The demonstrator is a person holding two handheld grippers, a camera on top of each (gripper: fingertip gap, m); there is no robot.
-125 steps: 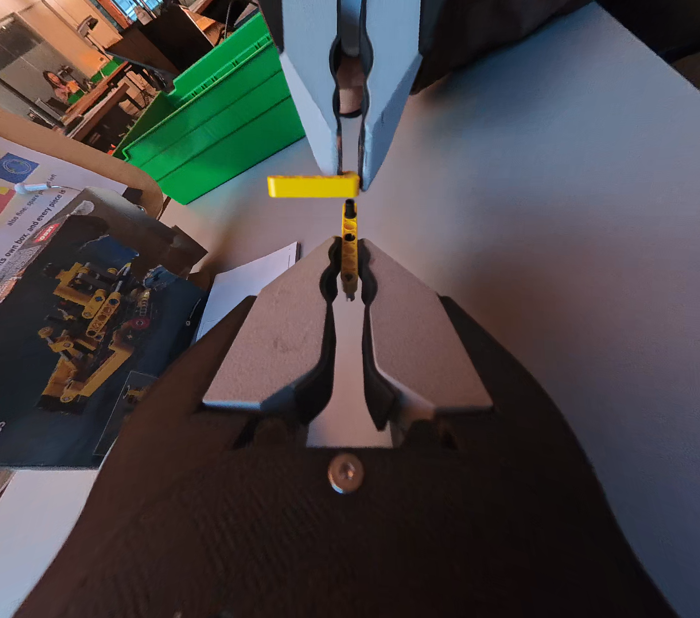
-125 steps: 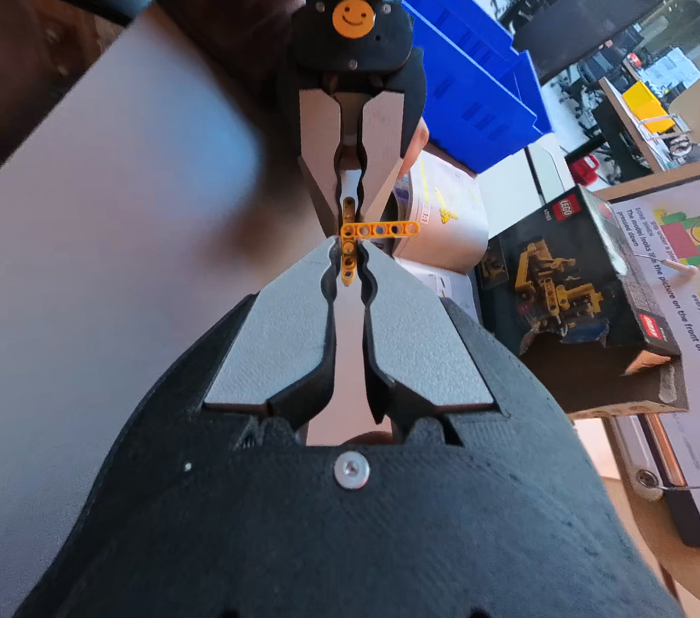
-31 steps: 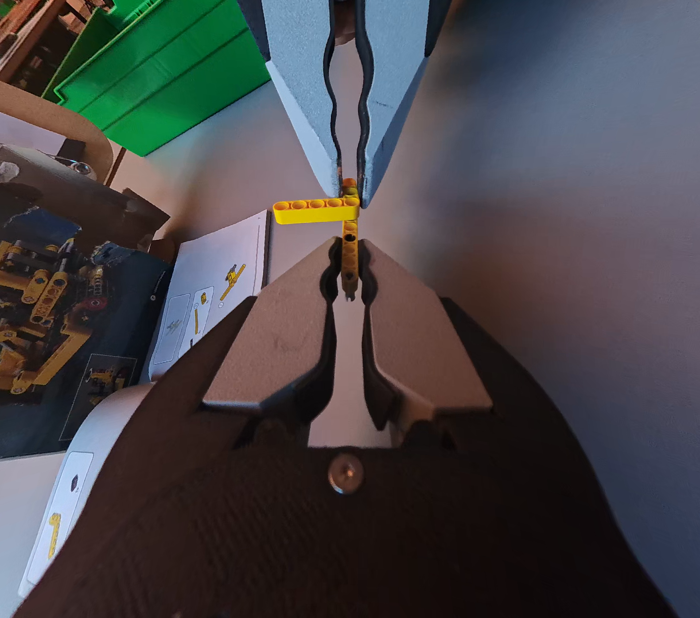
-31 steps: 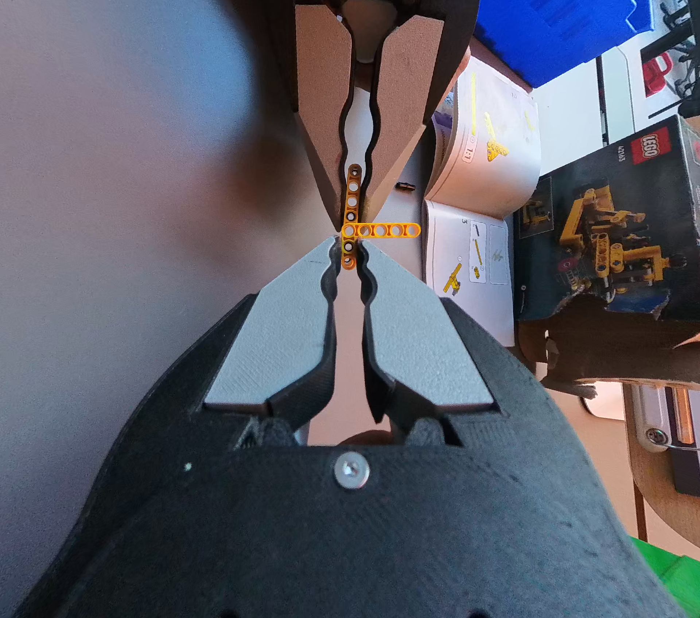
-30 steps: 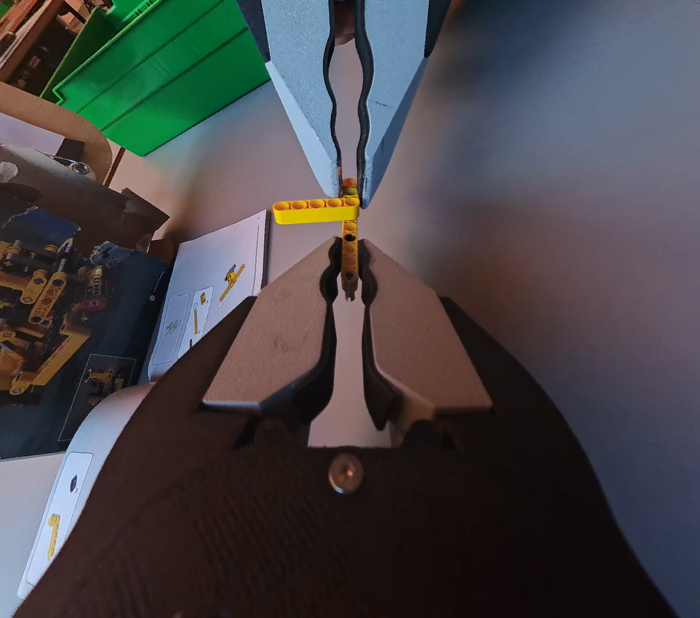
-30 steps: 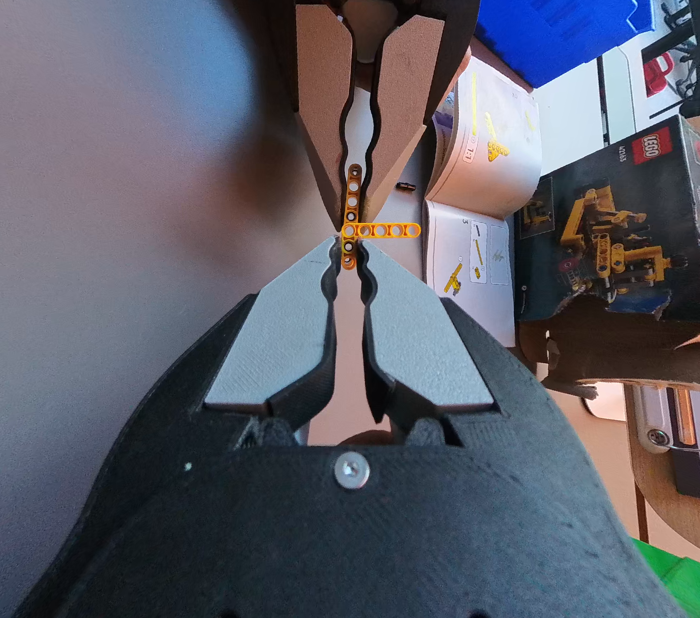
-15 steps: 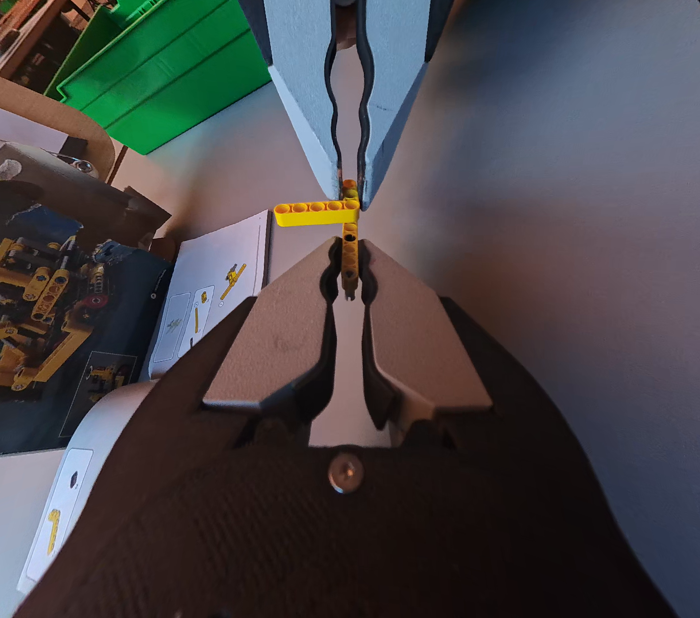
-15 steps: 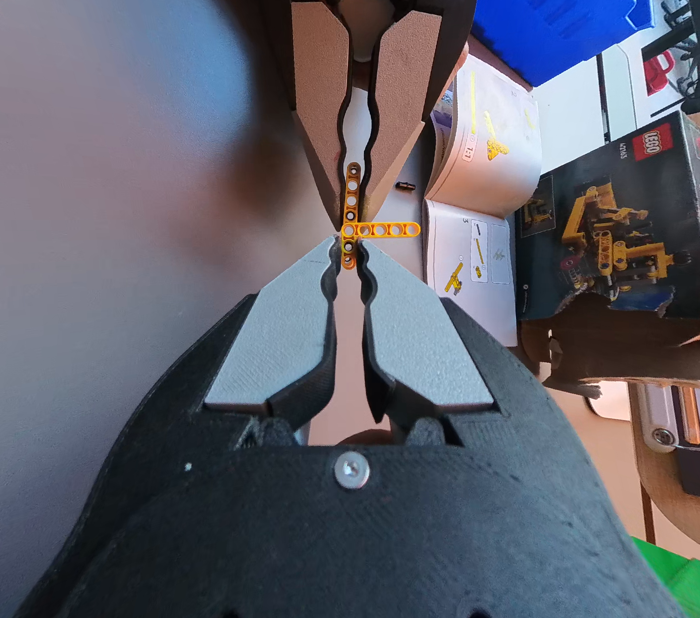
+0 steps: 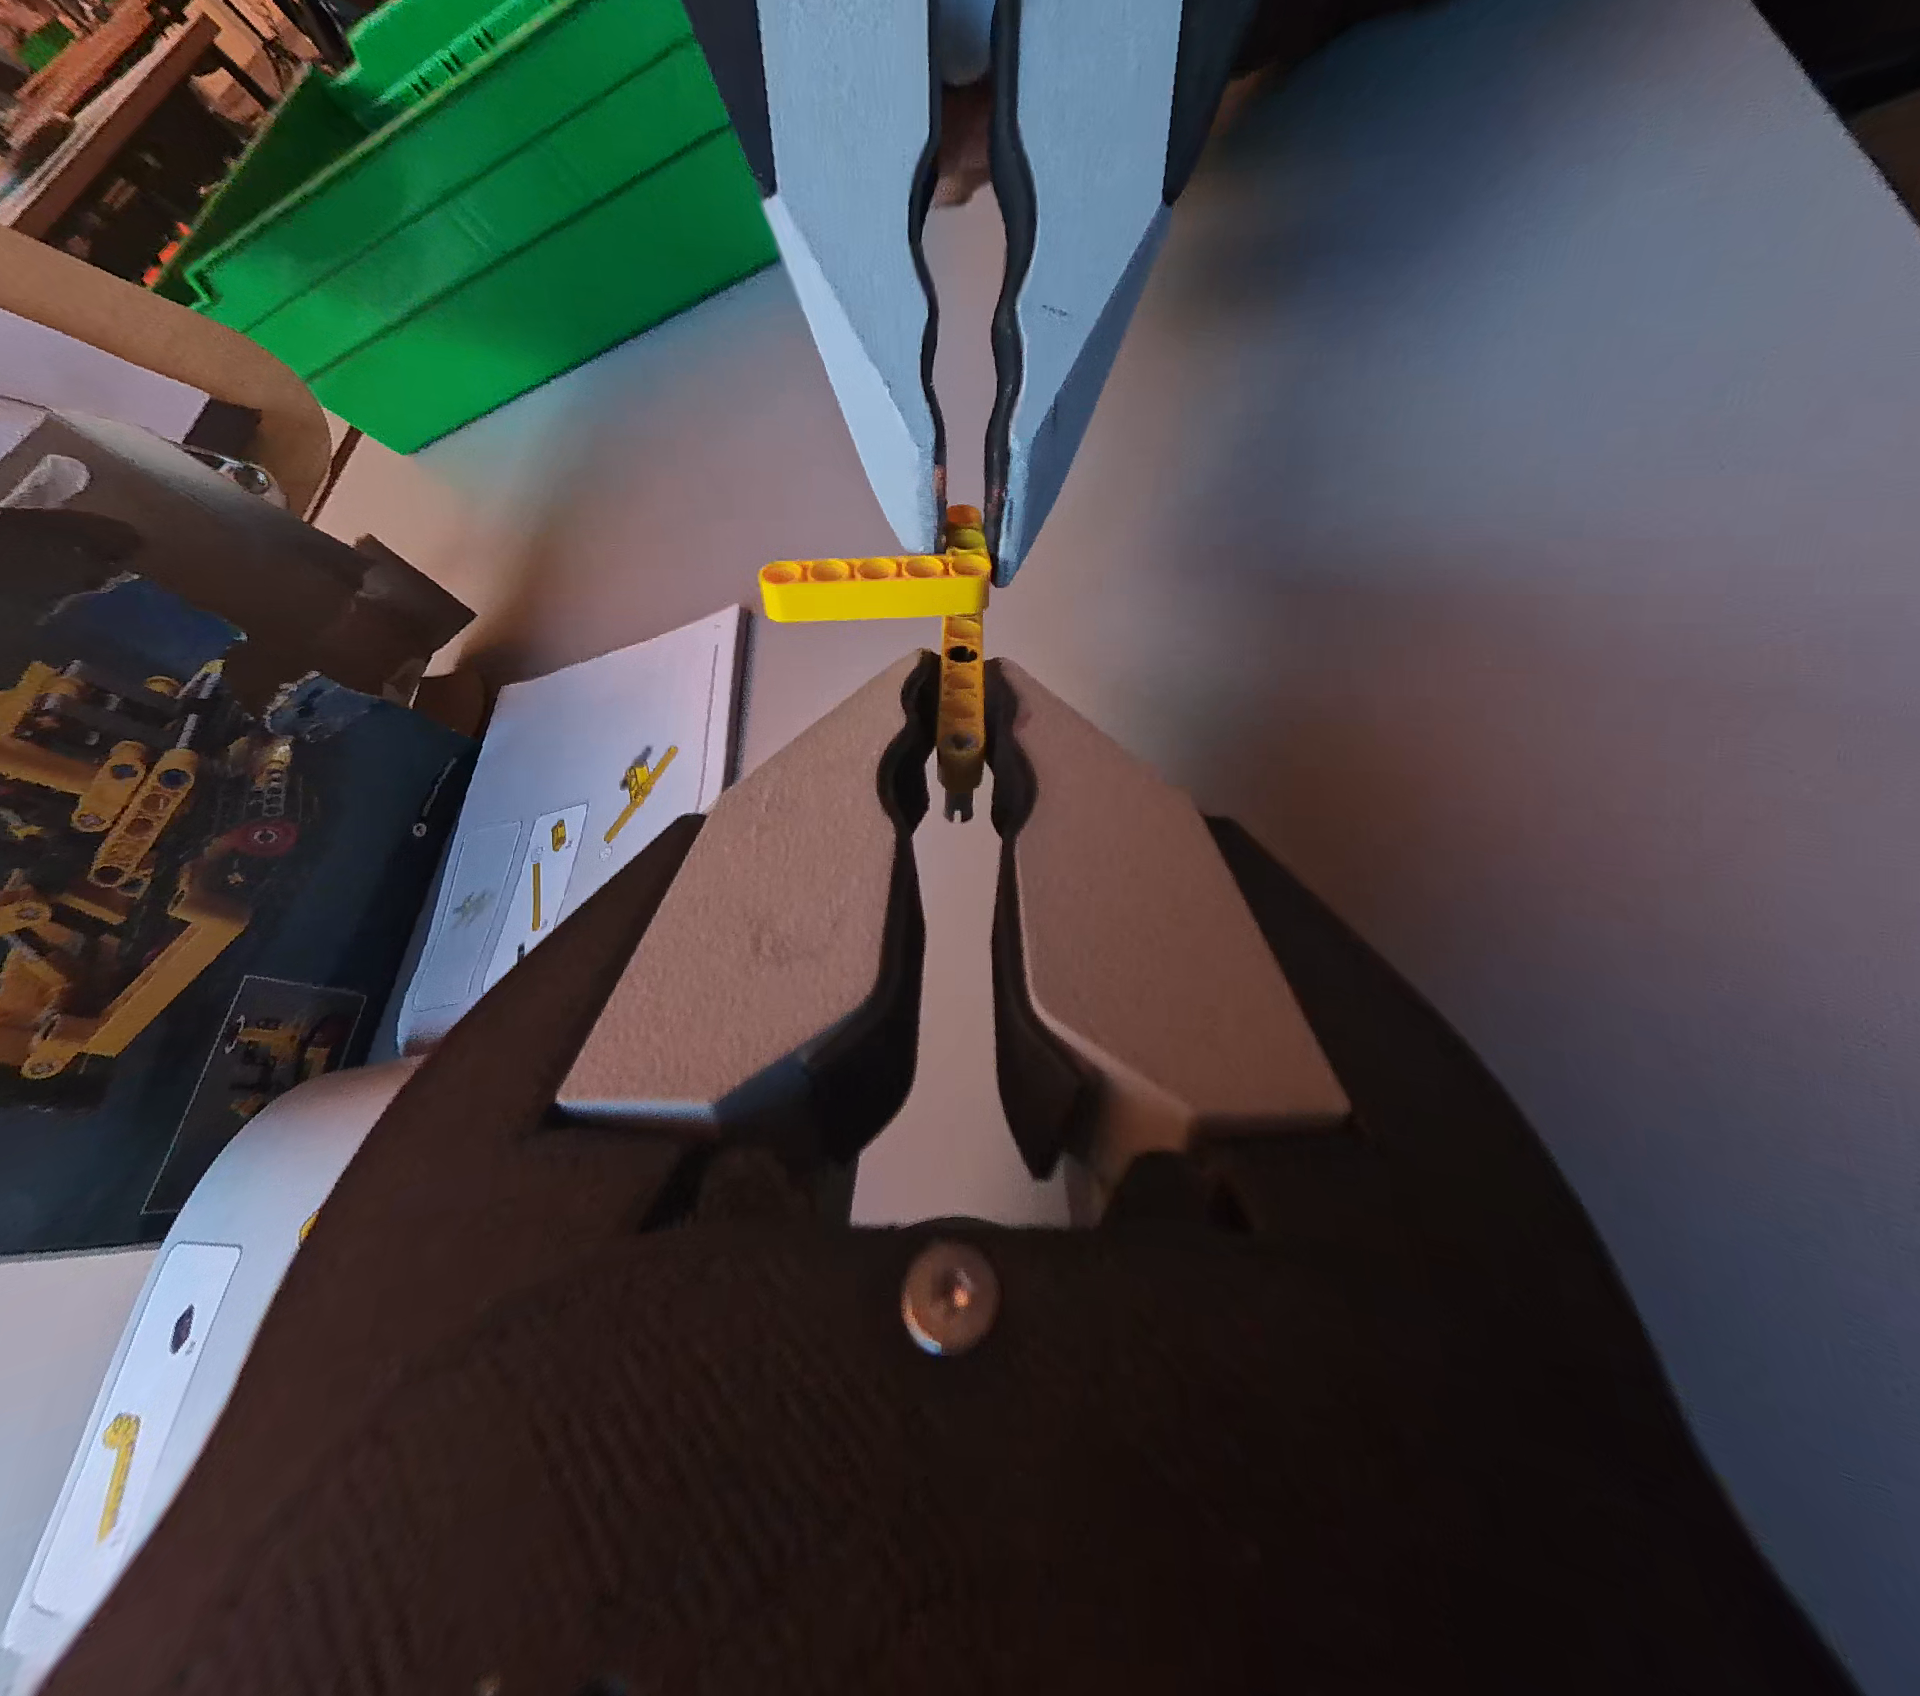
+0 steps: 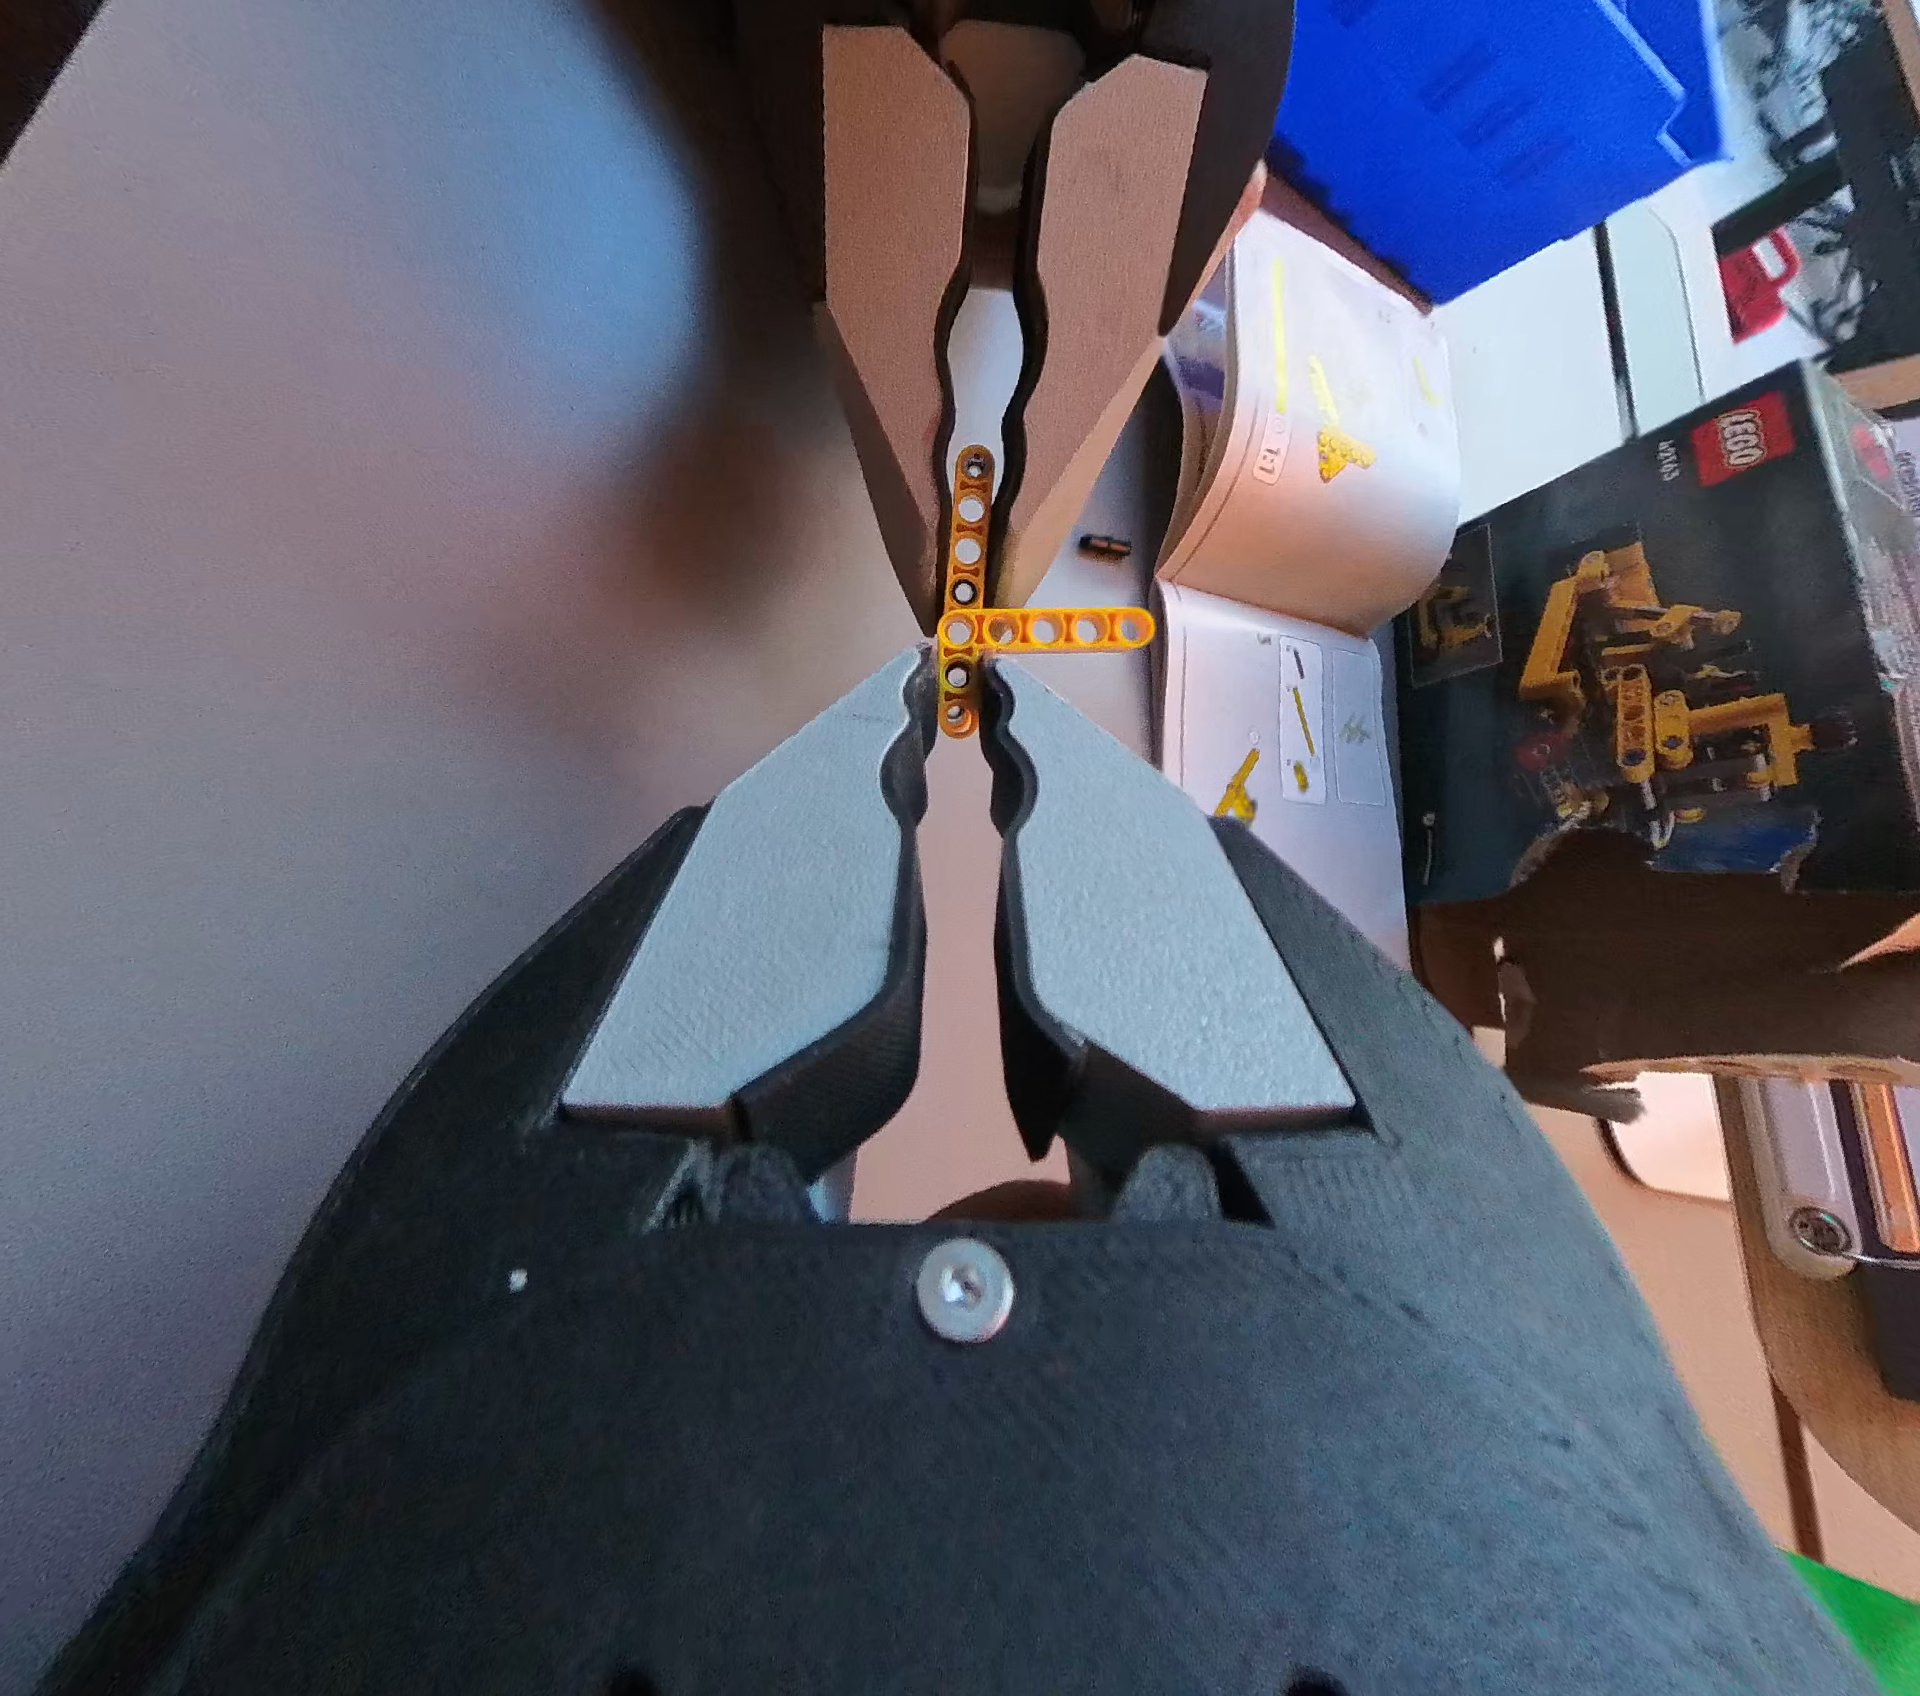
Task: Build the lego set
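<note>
Above the surface (image 9: 1507, 503), both hand-held grippers are clamping one long beam (image 10: 964, 586): left hand-held gripper (image 9: 961, 711), right hand-held gripper (image 10: 958, 696). A short beam (image 10: 1044, 629) is joining crosswise; pressing it home likely follows.

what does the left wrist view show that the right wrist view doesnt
Only the left wrist view: the stacked green bins. Only the right wrist view: the blue bins and a small black pin lying on the table. Both: the crossed yellow beams, the left gripper, the right gripper, the open instruction booklet and the set box.
</note>
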